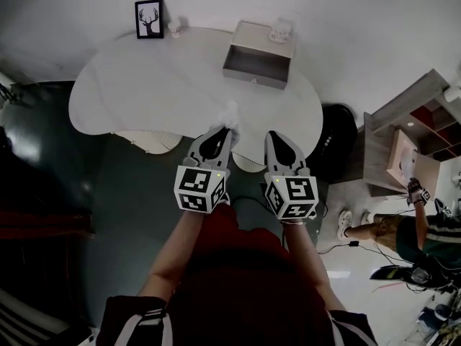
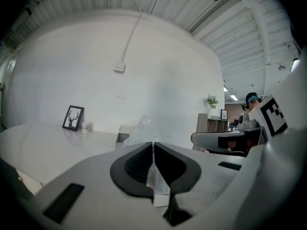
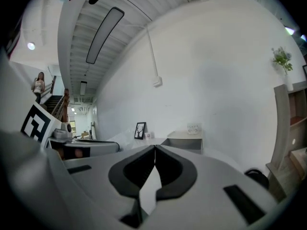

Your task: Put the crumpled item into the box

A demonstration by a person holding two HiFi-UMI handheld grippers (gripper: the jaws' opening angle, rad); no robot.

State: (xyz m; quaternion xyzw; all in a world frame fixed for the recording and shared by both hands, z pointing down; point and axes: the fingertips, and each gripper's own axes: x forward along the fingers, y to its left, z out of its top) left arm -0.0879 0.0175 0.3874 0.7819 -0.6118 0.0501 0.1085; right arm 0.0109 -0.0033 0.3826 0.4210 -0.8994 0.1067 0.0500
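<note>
A crumpled, see-through white item point(image 1: 230, 112) sticks out past the tip of my left gripper point(image 1: 229, 130), which is shut on it over the near edge of the white table point(image 1: 144, 85). In the left gripper view the item point(image 2: 142, 131) rises above the closed jaws of my left gripper point(image 2: 153, 145). The grey open box point(image 1: 256, 63) stands at the table's far right; it also shows as the box point(image 3: 184, 140) ahead in the right gripper view. My right gripper point(image 1: 274, 135) is beside the left one, and the right gripper point(image 3: 155, 148) is shut with nothing in it.
A framed deer picture point(image 1: 149, 18) and a small cup point(image 1: 174, 27) stand at the table's far left. A white mug point(image 1: 281, 31) sits on the box's far rim. A black round bin point(image 1: 337, 132), a wooden shelf point(image 1: 403, 143) and another person point(image 1: 403, 229) are to the right.
</note>
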